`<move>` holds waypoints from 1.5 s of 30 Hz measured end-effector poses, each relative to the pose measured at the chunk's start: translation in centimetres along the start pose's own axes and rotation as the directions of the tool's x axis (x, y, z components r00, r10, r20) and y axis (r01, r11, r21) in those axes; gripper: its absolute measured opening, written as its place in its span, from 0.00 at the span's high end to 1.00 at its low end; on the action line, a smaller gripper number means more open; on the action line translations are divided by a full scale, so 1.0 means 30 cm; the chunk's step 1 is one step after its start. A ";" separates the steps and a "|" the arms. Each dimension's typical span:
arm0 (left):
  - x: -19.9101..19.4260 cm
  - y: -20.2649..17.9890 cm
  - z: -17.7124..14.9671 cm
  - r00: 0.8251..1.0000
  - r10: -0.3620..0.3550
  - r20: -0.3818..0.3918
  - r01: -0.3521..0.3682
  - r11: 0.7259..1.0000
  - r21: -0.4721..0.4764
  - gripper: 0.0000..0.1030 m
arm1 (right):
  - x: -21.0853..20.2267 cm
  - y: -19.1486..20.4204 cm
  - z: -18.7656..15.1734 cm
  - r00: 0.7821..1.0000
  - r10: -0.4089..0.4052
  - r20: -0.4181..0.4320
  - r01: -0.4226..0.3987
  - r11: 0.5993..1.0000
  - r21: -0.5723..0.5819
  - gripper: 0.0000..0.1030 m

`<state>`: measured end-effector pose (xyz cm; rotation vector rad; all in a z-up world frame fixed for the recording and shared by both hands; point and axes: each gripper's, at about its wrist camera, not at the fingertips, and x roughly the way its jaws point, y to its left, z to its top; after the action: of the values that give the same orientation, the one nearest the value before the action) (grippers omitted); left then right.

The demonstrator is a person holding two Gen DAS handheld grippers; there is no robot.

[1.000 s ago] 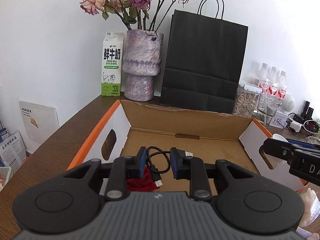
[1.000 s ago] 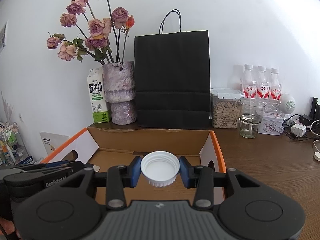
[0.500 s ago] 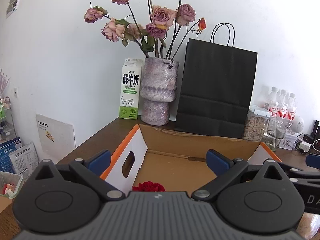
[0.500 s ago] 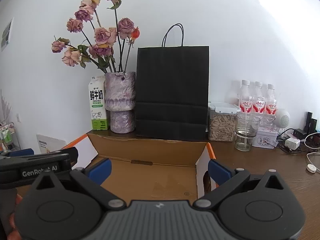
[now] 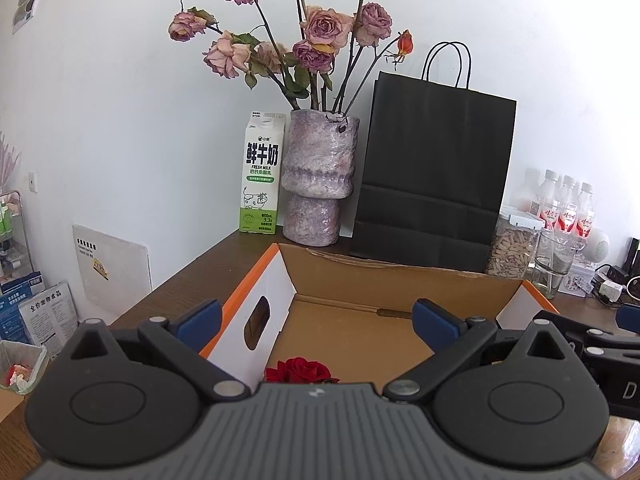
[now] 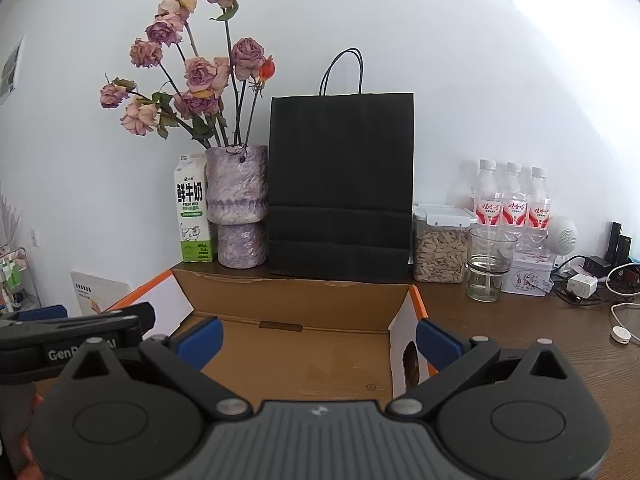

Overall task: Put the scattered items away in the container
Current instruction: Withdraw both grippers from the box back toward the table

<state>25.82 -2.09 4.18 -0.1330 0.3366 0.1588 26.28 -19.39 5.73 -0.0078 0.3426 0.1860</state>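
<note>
- Cardboard box stands open on the brown desk, under both tongs, left and right, spread wide and empty.
- Only the left view shows a red flower inside.
- Behind: vase, black bag, white wall.

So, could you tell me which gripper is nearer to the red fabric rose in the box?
Left. The left gripper hangs open right above the red rose; the right gripper, also open, is over the box's other end.

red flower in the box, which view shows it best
The left wrist view: the red flower lies at the box's near end, partly hidden behind the tool body. The right wrist view shows only bare box floor, no flower.
</note>
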 end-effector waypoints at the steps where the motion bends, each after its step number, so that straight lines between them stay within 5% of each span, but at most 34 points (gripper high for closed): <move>1: 0.000 0.000 0.000 1.000 -0.001 0.001 0.001 1.000 0.001 0.00 | -0.001 0.000 0.000 1.000 0.000 0.001 0.000 1.000 0.001 0.00; 26: -0.043 -0.003 -0.012 1.000 -0.006 0.019 0.005 1.000 0.009 0.00 | -0.098 -0.018 0.002 0.998 -0.023 0.065 0.020 0.999 0.036 0.00; 45: -0.370 0.131 -0.075 0.999 -0.031 -0.020 0.032 0.998 0.047 0.00 | -0.409 -0.067 -0.122 1.000 -0.013 -0.017 0.014 0.998 0.054 0.00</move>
<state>14.06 -0.08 5.45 -0.0930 0.3566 0.1180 14.06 -23.71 6.35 0.0419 0.3641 0.1631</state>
